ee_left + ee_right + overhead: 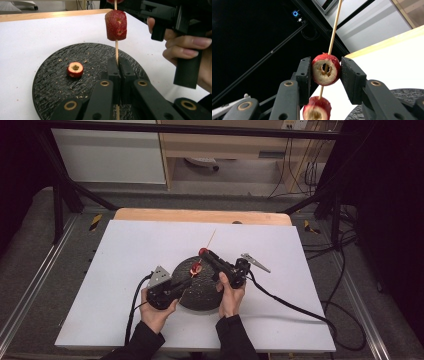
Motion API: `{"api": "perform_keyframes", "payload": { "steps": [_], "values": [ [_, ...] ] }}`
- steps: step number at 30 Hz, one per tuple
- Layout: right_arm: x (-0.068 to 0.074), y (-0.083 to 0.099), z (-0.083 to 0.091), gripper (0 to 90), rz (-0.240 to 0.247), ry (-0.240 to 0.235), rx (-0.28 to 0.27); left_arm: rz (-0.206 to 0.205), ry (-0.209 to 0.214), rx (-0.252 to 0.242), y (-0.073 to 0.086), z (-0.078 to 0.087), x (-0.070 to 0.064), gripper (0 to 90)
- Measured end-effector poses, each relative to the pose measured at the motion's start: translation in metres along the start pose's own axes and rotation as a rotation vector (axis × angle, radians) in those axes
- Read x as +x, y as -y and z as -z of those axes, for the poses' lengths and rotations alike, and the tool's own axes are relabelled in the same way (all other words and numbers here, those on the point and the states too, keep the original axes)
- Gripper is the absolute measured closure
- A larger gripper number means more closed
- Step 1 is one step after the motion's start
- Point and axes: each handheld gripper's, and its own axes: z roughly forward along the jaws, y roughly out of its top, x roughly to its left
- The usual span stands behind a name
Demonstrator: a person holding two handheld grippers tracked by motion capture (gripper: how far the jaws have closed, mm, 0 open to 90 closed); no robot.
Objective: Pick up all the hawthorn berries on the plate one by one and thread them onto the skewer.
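clamping the lower end of a thin wooden skewer (pixel 116 51), the left gripper (pixel 117 65) has its jaws pressed together on the stick above the round black plate (pixel 50 82). one red fruit piece (pixel 75 69) lies on that plate. farther up the skewer sits a threaded piece (pixel 115 25), and the right gripper (pixel 325 70) squeezes the upper fruit piece (pixel 326 69) between its jaws. beyond lies the white table (pixel 140 245).

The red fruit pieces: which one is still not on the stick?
The red fruit piece lying alone on the black plate, hole facing up. The other two are threaded on the skewer, one between the right hand-held gripper jaws.
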Motion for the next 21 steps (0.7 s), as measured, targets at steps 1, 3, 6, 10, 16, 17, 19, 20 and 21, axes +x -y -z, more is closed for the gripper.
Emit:
{"api": "perform_keyframes", "payload": {
  "steps": [1, 3, 6, 10, 16, 17, 19, 20, 21],
  "values": [
    [0.0, 0.001, 0.0, 61.9, 0.001, 0.002, 0.002, 0.002, 0.001, -0.002, 0.0, -0.001, 0.0, 88.3],
    [0.0, 0.002, 0.0, 61.9, 0.005, 0.003, 0.007, -0.001, 0.001, -0.001, -0.001, -0.002, 0.001, 88.3],
    [0.0, 0.003, 0.0, 61.9, 0.008, 0.007, 0.015, 0.003, 0.001, -0.001, -0.002, -0.003, 0.001, 88.3],
    [0.001, 0.003, 0.001, 61.8, 0.02, 0.015, 0.021, -0.002, 0.005, 0.0, -0.001, -0.004, 0.002, 88.3],
    [0.001, 0.0, 0.002, 55.9, 0.045, 0.033, 0.046, -0.012, 0.017, 0.008, 0.001, 0.0, 0.003, 88.4],
    [0.001, -0.001, 0.002, 55.7, 0.048, 0.031, 0.051, -0.013, 0.017, 0.011, 0.002, 0.001, 0.004, 88.4],
    [0.002, -0.005, 0.003, 51.7, 0.081, 0.037, 0.069, -0.016, 0.014, 0.013, 0.005, 0.003, 0.006, 88.3],
    [0.002, -0.006, 0.004, 48.5, 0.098, 0.042, 0.077, -0.018, 0.012, 0.015, 0.006, 0.005, 0.007, 88.3],
    [0.002, -0.008, 0.004, 45.0, 0.108, 0.046, 0.088, -0.021, 0.01, 0.021, 0.007, 0.006, 0.008, 88.4]
  ]
}}
